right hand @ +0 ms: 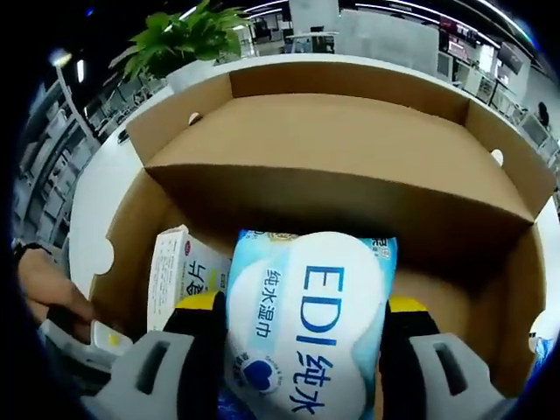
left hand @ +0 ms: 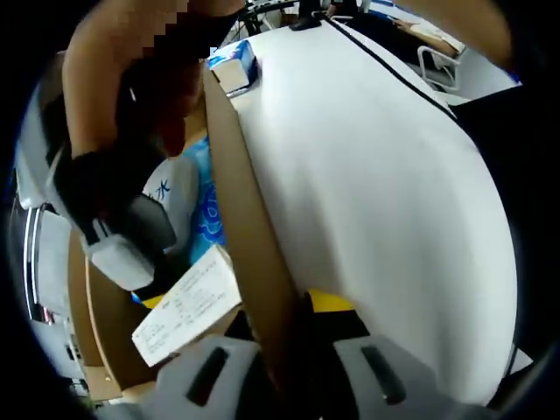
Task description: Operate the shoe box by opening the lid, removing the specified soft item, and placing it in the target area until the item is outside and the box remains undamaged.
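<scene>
wipes pack [right hand: 306,324] bottom cut off by frame, small white carton [right hand: 179,271] half hidden behind it

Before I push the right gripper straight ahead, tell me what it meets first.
The right gripper is already shut on the wet wipes pack. Straight ahead, the pack would probably meet the raised cardboard lid of the shoe box first; depth is unclear.

The shoe box [right hand: 341,166] is plain brown cardboard, matt and slightly fibrous, with raw cut edges. The wet-wipes pack [right hand: 306,324] is soft plastic film, glossy and smooth with printed lettering, beside a small white paperboard carton [right hand: 179,267]. The table [left hand: 367,192] is smooth matt white, and the right hand-held gripper [right hand: 302,350] looks like grey moulded plastic with yellow tips.
</scene>
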